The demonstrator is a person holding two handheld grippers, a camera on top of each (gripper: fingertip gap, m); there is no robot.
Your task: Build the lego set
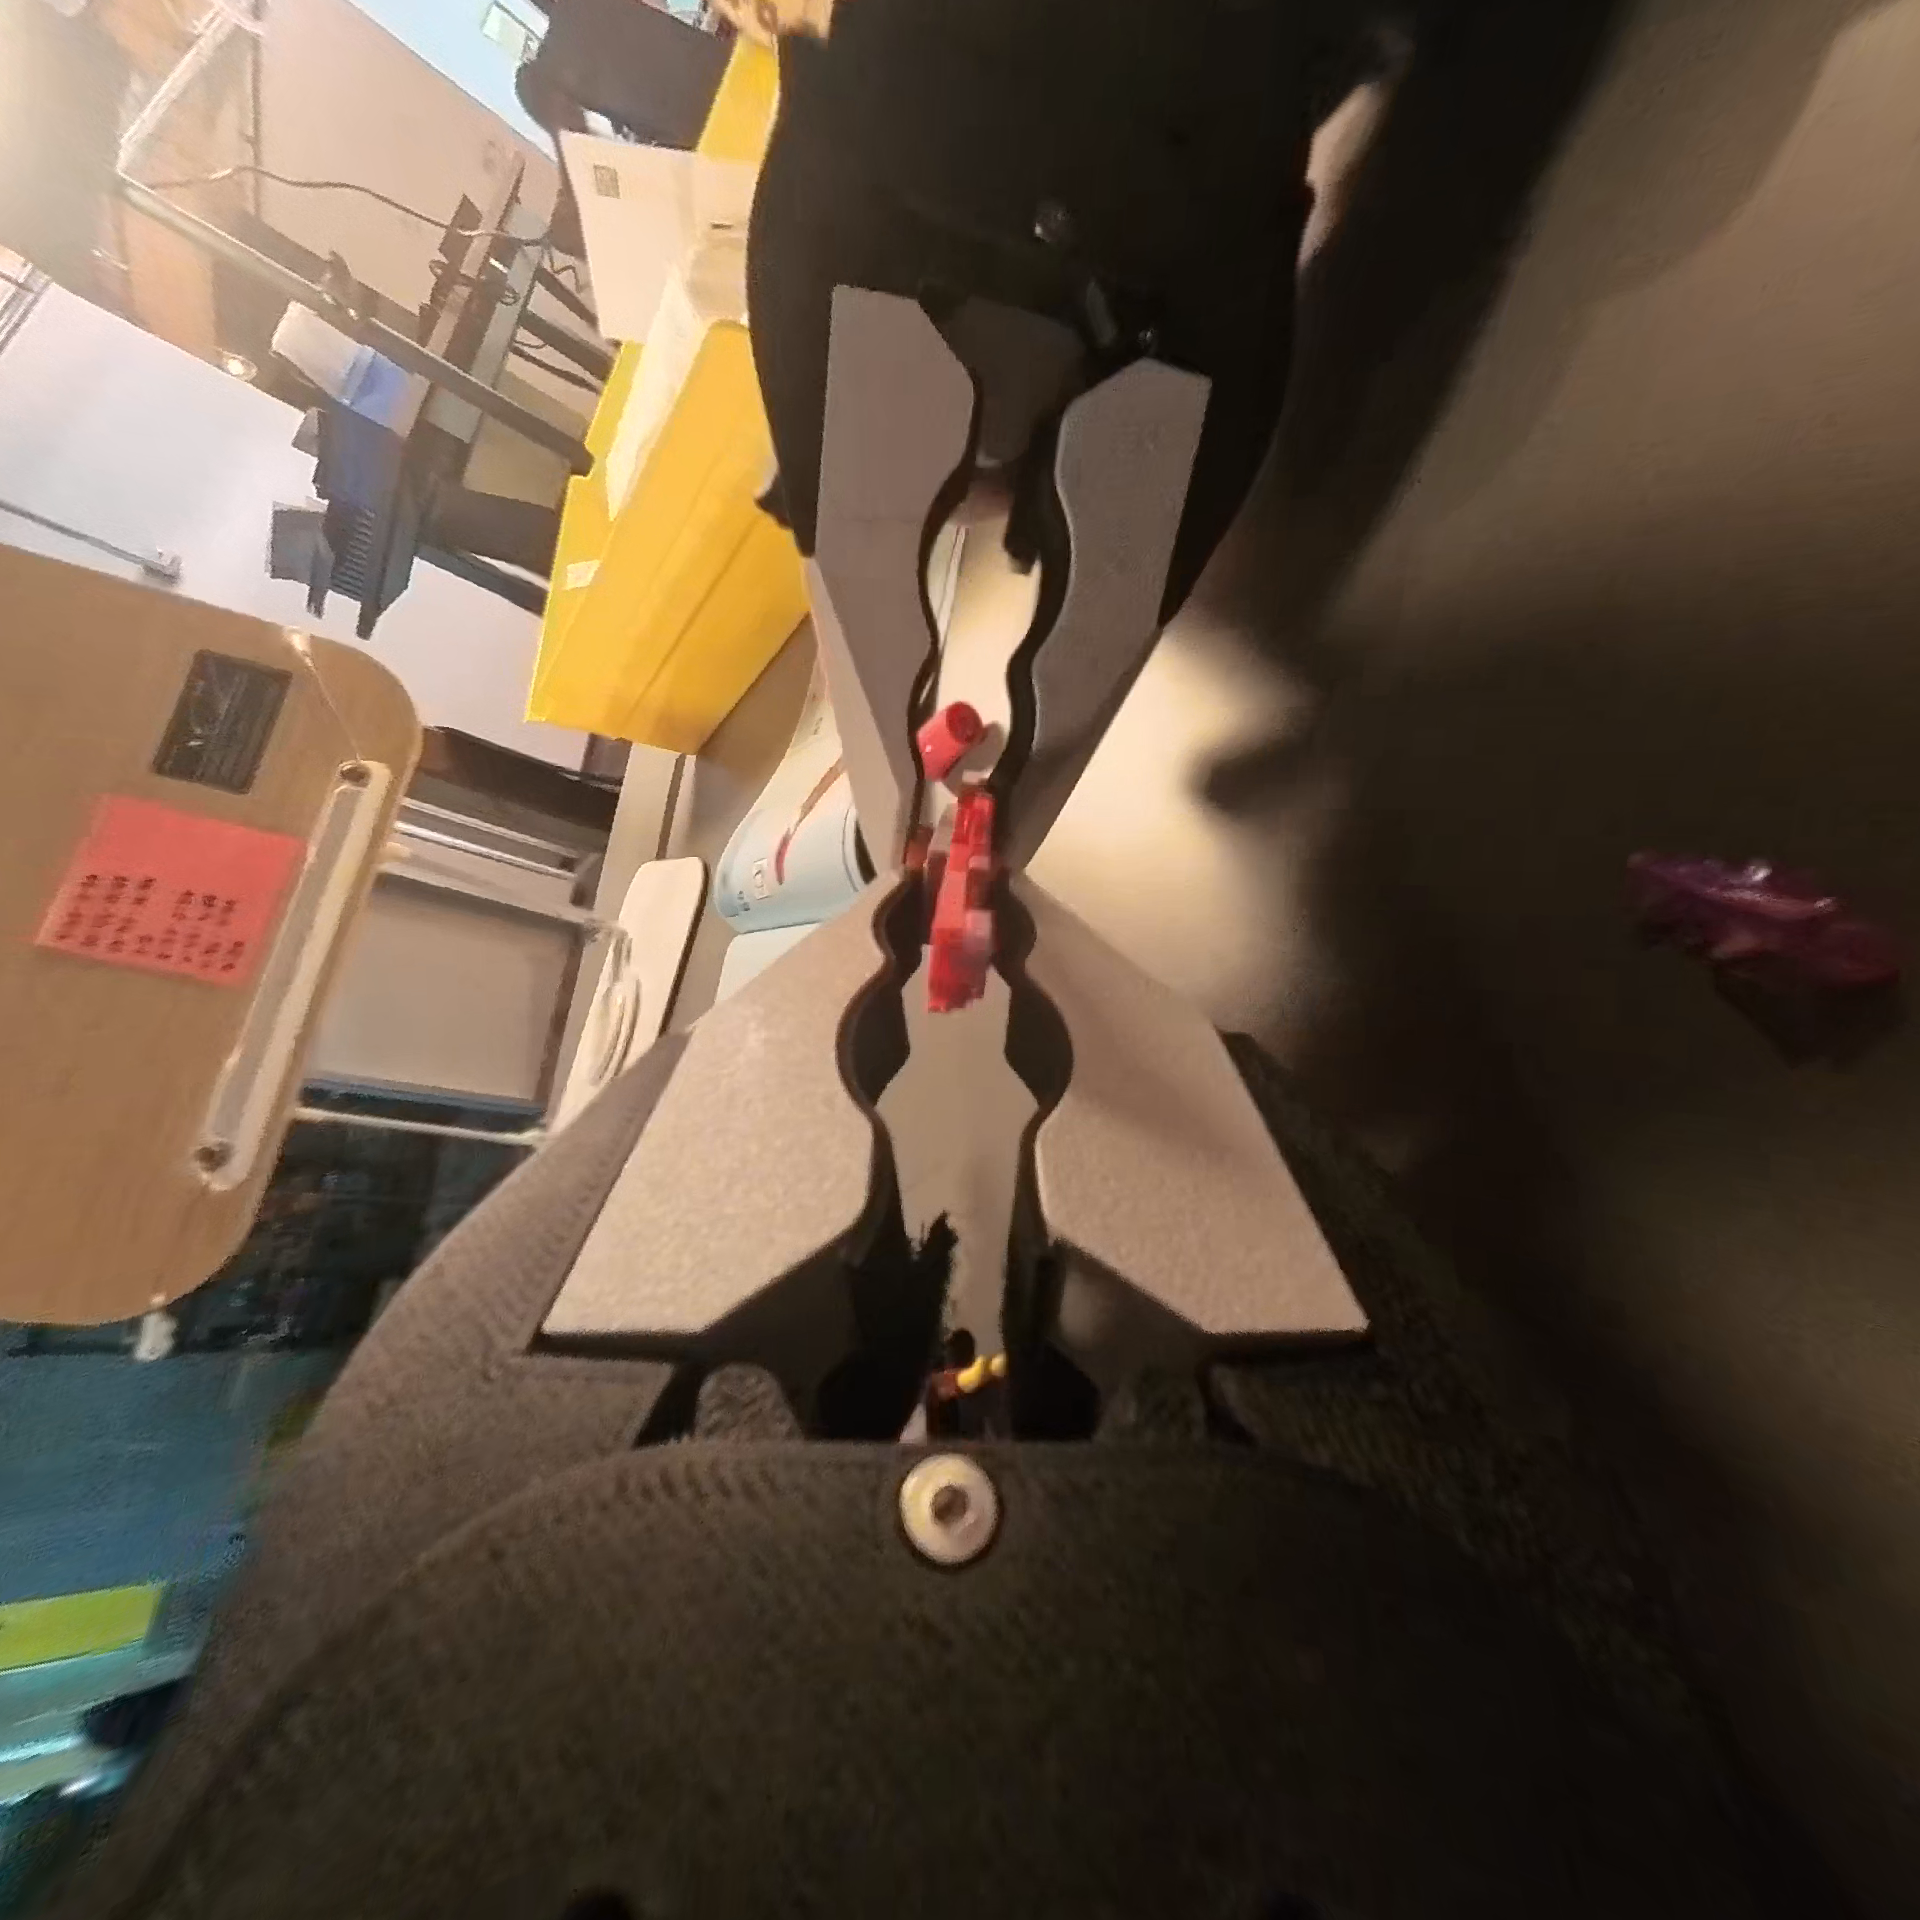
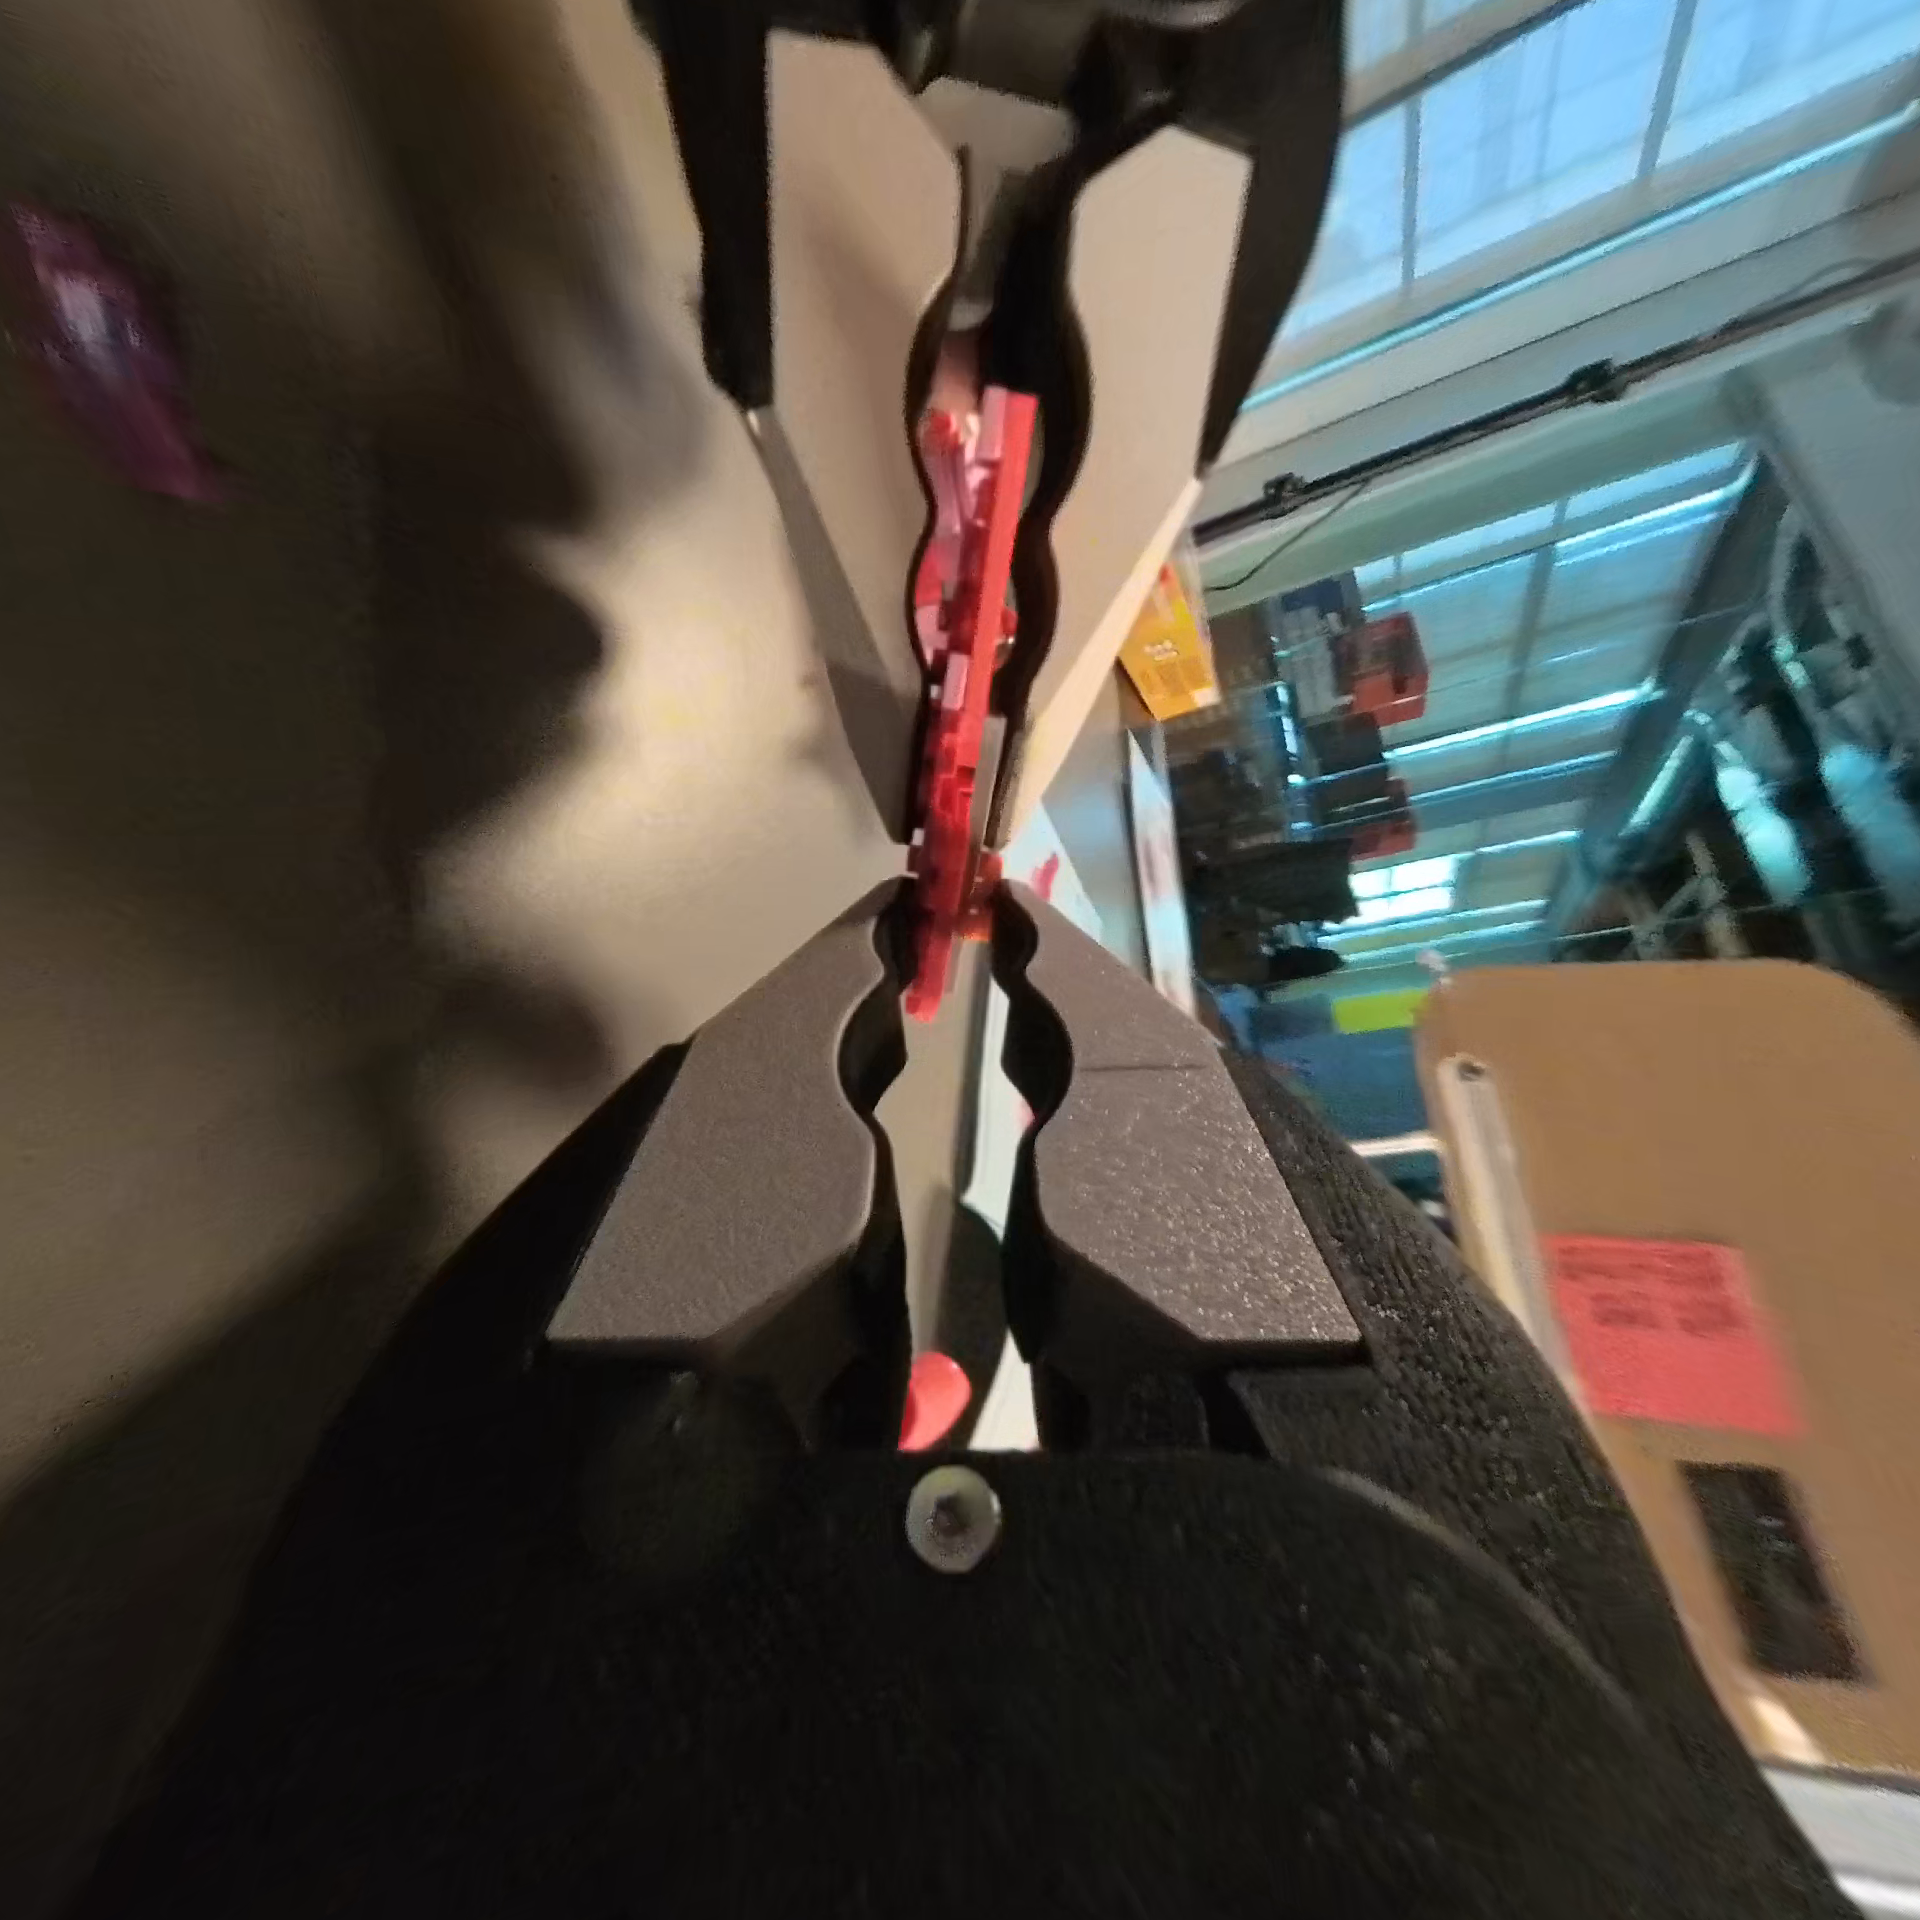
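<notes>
The left gripper (image 1: 961,894) and the right gripper (image 2: 951,904) met tip to tip, both clamped on one flat red brick piece (image 1: 961,914), held edge-on between their gray fingers (image 1: 790,1143) above the pale counter (image 1: 1195,707). A purple wrapper (image 1: 1756,925) lay apart on the counter; a yellow bin (image 1: 665,540) stood beyond.

My left tongs (image 1: 961,883) and right tongs (image 2: 951,883) meet tip to tip — each pair nearly closed, fingers clamped on the same red brick assembly (image 2: 961,665) from opposite ends.
</notes>
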